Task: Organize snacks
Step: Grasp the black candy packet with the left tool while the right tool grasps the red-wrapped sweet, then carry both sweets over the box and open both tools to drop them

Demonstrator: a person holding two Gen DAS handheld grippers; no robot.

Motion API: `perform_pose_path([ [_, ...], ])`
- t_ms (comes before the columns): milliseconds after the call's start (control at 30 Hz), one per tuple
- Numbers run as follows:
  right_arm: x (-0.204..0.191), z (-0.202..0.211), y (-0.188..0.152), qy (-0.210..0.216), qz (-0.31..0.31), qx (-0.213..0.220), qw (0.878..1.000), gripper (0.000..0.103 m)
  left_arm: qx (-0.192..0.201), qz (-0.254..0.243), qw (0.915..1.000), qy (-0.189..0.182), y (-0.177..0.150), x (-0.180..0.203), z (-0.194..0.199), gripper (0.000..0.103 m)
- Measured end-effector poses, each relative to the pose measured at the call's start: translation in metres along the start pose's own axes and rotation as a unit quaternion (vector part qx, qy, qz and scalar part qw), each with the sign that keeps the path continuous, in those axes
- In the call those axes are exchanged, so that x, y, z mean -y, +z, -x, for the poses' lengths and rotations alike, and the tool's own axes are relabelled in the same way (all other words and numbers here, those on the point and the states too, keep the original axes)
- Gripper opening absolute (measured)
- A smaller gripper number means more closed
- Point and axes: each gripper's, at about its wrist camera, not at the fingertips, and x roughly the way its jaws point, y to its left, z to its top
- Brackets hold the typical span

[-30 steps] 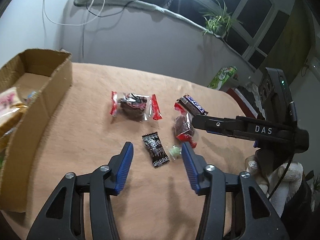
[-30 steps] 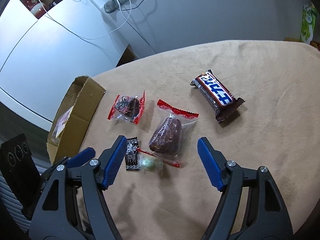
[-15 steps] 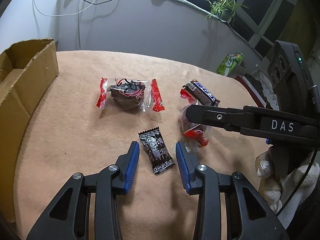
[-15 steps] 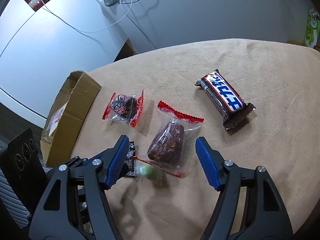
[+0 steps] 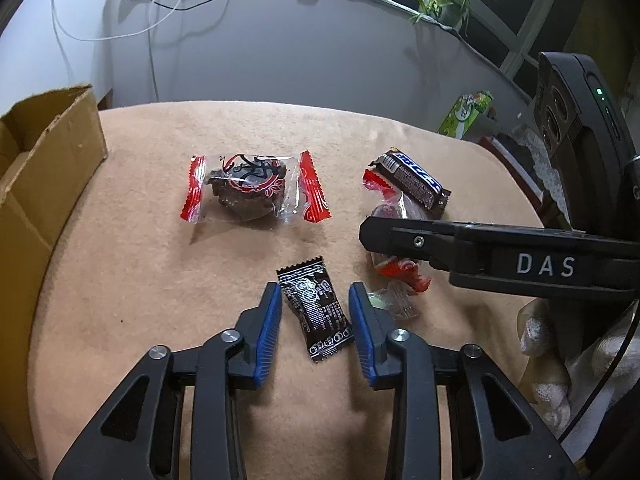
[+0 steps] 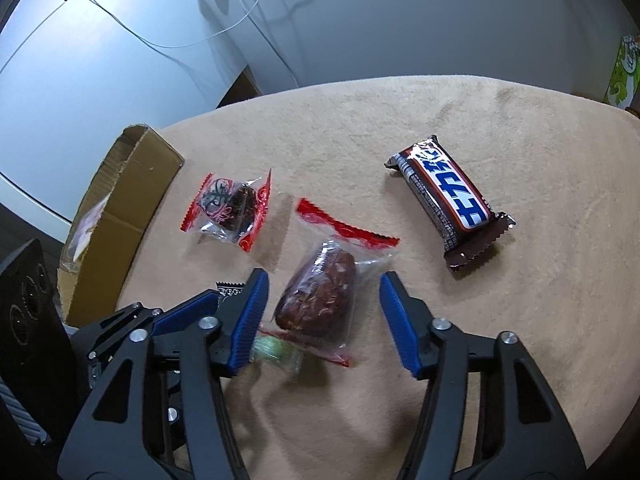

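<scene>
My left gripper point(image 5: 315, 312) is open, its blue pads either side of a small black sachet point(image 5: 316, 316) lying on the tan cloth, not touching it. My right gripper point(image 6: 324, 300) is open and straddles a clear red-edged packet with a brown cake point(image 6: 320, 300). A second such packet point(image 5: 252, 188) lies further off; it also shows in the right wrist view point(image 6: 228, 212). A brown-and-blue chocolate bar point(image 6: 450, 192) lies to the right. A small green candy point(image 6: 276, 350) sits by the right gripper's left pad.
An open cardboard box point(image 5: 44, 168) with a snack inside stands at the table's left edge point(image 6: 120, 216). A green carton point(image 5: 466, 114) sits beyond the far right edge. The round table point(image 5: 140, 280) drops off on all sides.
My left gripper has come forward and narrowed around the black sachet. My right gripper has moved down and forward over the brown cake packet.
</scene>
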Motion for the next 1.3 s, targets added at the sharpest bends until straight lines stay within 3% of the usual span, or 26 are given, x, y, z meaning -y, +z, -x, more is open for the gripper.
perform_pose_path([
  [333,-0.005,-0.003,0.0,-0.015,0.024,-0.001,1.0,0.053,-0.001,-0.059,0.9976,0.036,-0.005,0.016,-0.005,0.027],
  [433,-0.01,-0.003,-0.001,-0.015,0.032,-0.002,0.999,0.045,0.002,-0.057,0.9976,0.039,-0.005,0.015,-0.006,0.021],
  [800,-0.03,0.001,-0.01,-0.03,0.059,0.012,0.998,0.036,0.016,-0.037,0.9986,0.034,-0.009,0.002,0.008,0.021],
  [1300,-0.043,0.042,-0.016,-0.02,0.063,0.047,0.997,0.035,0.069,-0.024,0.9968,0.033,-0.01,-0.011,0.063,0.021],
])
